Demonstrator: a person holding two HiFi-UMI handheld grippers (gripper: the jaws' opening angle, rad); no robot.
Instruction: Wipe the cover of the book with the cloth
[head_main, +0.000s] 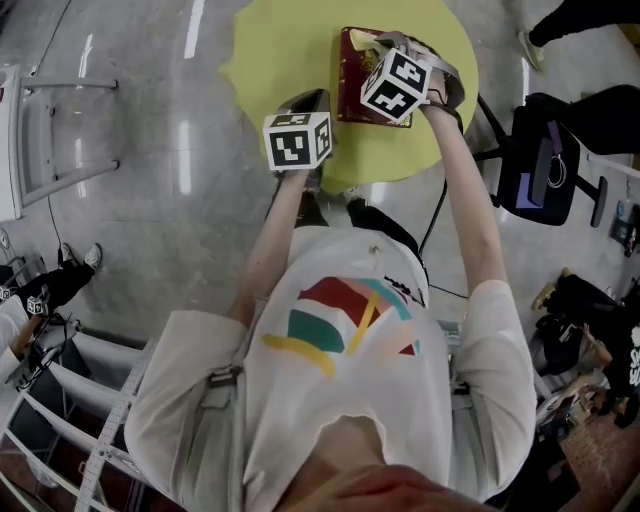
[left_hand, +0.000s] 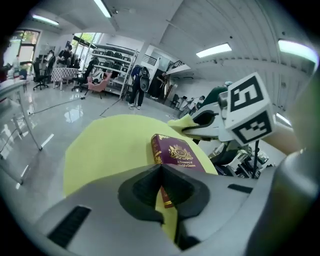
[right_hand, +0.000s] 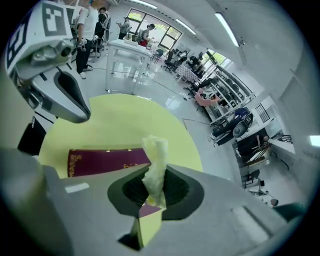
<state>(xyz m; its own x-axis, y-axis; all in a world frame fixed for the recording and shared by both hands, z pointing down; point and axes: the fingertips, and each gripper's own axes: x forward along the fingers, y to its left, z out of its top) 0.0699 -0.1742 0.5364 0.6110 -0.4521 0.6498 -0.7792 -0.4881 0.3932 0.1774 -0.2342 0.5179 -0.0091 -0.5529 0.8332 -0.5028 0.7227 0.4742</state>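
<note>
A maroon book (head_main: 350, 85) with gold print lies flat on the round yellow table (head_main: 270, 50). My right gripper (head_main: 385, 42) hovers over the book's far end, shut on a crumpled pale yellow cloth (head_main: 365, 40). In the right gripper view the cloth (right_hand: 156, 160) sticks up from between the jaws of the right gripper (right_hand: 155, 175), above the book (right_hand: 105, 161). My left gripper (head_main: 312, 98) is above the table just left of the book, shut with nothing in it. In the left gripper view the left gripper (left_hand: 161, 169) has its jaws together, with the book (left_hand: 177, 152) just beyond and the cloth (left_hand: 180, 122) farther off.
A black chair with a bag (head_main: 540, 165) stands to the right of the table. A white rack (head_main: 40, 130) is on the floor at the left. A glass-topped table (right_hand: 125, 50), shelves and several people are far back in the room.
</note>
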